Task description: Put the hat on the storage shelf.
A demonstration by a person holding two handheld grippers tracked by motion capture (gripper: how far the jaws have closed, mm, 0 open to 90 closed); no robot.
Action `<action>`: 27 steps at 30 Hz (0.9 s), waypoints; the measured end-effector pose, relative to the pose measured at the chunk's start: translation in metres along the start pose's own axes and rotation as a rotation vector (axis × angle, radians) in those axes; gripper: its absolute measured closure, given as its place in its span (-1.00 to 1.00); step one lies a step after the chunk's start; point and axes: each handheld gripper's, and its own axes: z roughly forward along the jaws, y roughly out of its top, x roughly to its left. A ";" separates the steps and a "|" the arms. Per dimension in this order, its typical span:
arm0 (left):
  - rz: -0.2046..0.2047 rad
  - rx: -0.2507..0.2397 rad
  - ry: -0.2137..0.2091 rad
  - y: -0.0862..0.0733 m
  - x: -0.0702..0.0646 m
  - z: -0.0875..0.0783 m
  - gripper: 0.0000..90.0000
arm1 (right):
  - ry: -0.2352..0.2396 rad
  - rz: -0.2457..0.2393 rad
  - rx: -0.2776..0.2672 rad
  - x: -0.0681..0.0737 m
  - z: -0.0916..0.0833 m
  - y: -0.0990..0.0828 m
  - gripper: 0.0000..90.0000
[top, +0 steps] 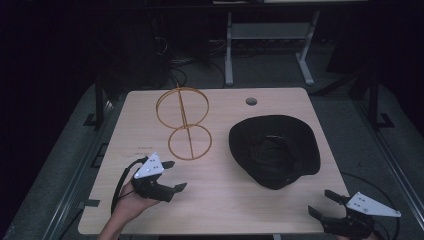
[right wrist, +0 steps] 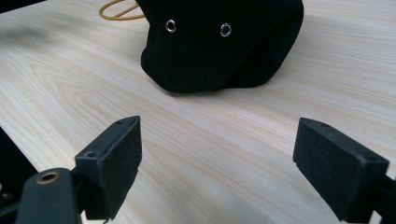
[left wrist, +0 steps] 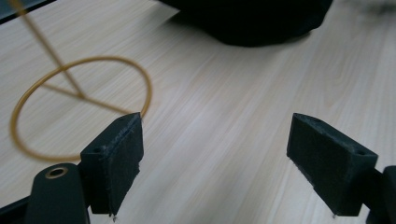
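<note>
**Two tongs spread, one hat, one wire stand**

Right tongs [top: 326,201] sit at the near right corner of the counter [top: 280,210], jaws spread wide, nothing between them. Left tongs [top: 173,175] are near the left front, hand [top: 131,205] under them, jaws also spread and empty.

Count: two tongs, one black hat [top: 274,149], one gold wire stand [top: 184,122] with two rings on a thin rod, one round hole [top: 251,101] in the counter near the far edge.

Hat lies right of centre, brim up, crown toward the near edge; two metal eyelets [right wrist: 171,25] face the right tongs. Stand is left of centre, just beside the hat, not touching. Its lower ring [left wrist: 79,107] lies on the counter just ahead of the left tongs.

Open room: bare wood between both tongs and along the near edge. Beyond the far edge, a white desk frame [top: 270,40] stands on the floor.
</note>
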 end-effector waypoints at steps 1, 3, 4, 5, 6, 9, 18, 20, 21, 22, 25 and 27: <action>0.013 -0.002 -0.008 0.004 -0.002 0.002 -0.60 | 0.000 -0.001 0.000 0.000 0.000 0.000 -0.67; 0.043 -0.008 -0.019 0.013 -0.007 0.006 -0.60 | -0.002 -0.003 -0.005 0.001 -0.001 0.001 -0.67; 0.052 -0.011 -0.028 0.018 -0.009 0.007 -0.60 | -0.001 -0.004 -0.005 0.001 -0.001 0.001 -0.67; 0.064 -0.009 -0.036 0.022 -0.011 0.009 -0.59 | 0.000 -0.007 -0.006 0.002 -0.001 0.001 -0.67; 0.077 -0.009 -0.042 0.027 -0.013 0.011 -0.58 | 0.000 -0.007 -0.007 0.002 -0.001 0.001 -0.67; 0.104 -0.014 -0.063 0.041 -0.018 0.017 -0.58 | 0.002 -0.008 0.003 0.003 -0.001 0.000 -0.67; 0.148 -0.022 -0.136 0.078 -0.028 0.040 -0.57 | 0.021 -0.011 0.005 0.006 0.004 0.002 -0.68; 0.167 -0.012 -0.163 0.090 -0.031 0.054 -0.57 | 0.026 -0.017 0.013 0.008 0.006 0.003 -0.68; 0.177 -0.008 -0.169 0.093 -0.033 0.058 -0.57 | 0.027 -0.021 0.013 0.008 0.006 0.002 -0.68; 0.185 -0.003 -0.178 0.097 -0.034 0.063 -0.57 | 0.028 -0.022 0.012 0.008 0.006 0.002 -0.68; 0.211 0.020 -0.195 0.106 -0.038 0.077 -0.55 | 0.030 -0.021 0.009 0.008 0.006 0.003 -0.68; 0.223 0.031 -0.203 0.111 -0.042 0.086 -0.55 | 0.031 -0.017 0.008 0.008 0.006 0.003 -0.68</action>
